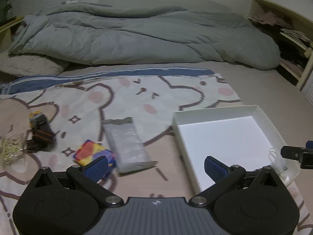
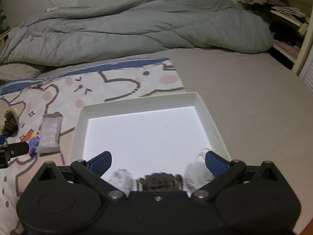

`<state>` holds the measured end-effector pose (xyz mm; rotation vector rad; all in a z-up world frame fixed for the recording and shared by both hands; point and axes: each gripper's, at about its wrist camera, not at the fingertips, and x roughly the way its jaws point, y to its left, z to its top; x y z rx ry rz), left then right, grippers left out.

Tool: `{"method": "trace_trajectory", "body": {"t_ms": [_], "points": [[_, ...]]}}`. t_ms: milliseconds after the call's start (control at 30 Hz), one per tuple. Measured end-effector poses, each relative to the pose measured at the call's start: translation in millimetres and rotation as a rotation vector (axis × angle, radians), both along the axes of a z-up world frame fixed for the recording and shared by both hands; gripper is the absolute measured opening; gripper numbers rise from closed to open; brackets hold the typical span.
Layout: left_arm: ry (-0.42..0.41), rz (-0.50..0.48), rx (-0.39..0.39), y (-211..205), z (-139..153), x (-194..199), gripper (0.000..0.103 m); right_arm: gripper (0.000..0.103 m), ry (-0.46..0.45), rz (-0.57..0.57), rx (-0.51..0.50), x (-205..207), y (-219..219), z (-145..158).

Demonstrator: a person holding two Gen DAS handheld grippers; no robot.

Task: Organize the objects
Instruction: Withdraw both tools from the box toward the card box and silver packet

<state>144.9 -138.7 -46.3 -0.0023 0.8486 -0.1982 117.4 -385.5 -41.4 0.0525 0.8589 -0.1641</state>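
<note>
At the far left of the cartoon blanket [image 1: 137, 98] lay a clear bag of pale rubber bands [image 1: 11, 150], with a dark strapped bundle [image 1: 40, 133] just beside it. Next came a bright multicoloured packet [image 1: 92, 152], touching a long silvery sealed pouch [image 1: 127, 143]. The left gripper [image 1: 156, 166] hung over that pair with its jaws spread wide and nothing between them. To lift the packet cleanly, I judged it should drop straight down and close across the narrow side, keeping clear of the pouch. Further right sat the white tray [image 2: 205, 109], mostly bare. The right gripper [image 2: 158, 162] hovered above its near edge, jaws apart; something grey and fuzzy [image 2: 160, 180] lay in the tray beneath it, too blurred to name.
</note>
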Motion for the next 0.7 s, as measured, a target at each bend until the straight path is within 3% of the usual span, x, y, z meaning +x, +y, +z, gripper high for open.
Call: {"method": "trace_trajectory", "body": {"t_ms": [700], "points": [[-0.018,0.162,0.044,117,3,7,0.103,0.103,-0.018,0.170,0.043,52,107,2]]}}
